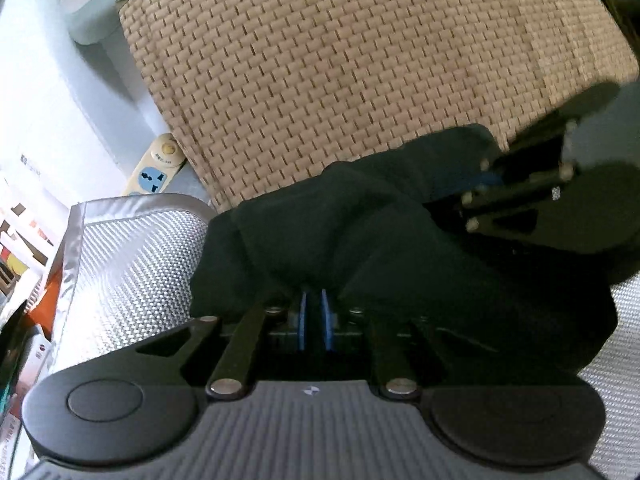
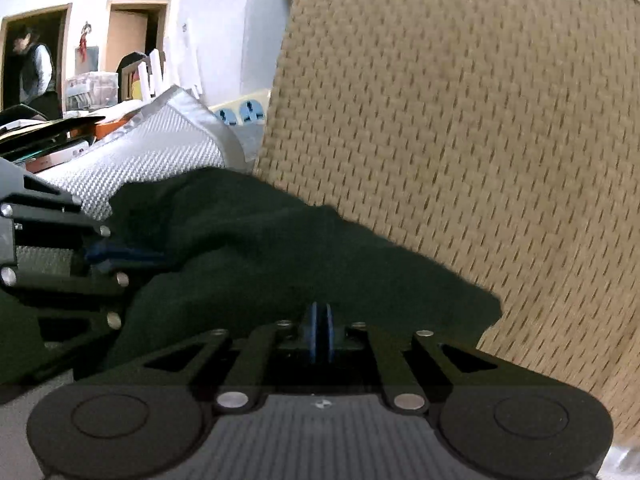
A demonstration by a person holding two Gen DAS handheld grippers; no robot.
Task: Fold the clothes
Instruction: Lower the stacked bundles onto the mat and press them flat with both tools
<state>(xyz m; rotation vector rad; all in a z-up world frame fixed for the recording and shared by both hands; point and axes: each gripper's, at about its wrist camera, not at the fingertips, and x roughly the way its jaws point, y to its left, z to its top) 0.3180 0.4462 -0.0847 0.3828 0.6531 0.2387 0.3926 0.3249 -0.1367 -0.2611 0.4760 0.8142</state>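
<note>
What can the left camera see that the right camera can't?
Only the left wrist view shows the whole cream power strip standing along the mat's edge, and the pale cushion at the top left.

Only the right wrist view shows the doorways and a person standing far back in the room.

Both show the dark garment, the woven straw mat, the silver padded mat, and both grippers, left gripper and right gripper, each pinching the garment.
</note>
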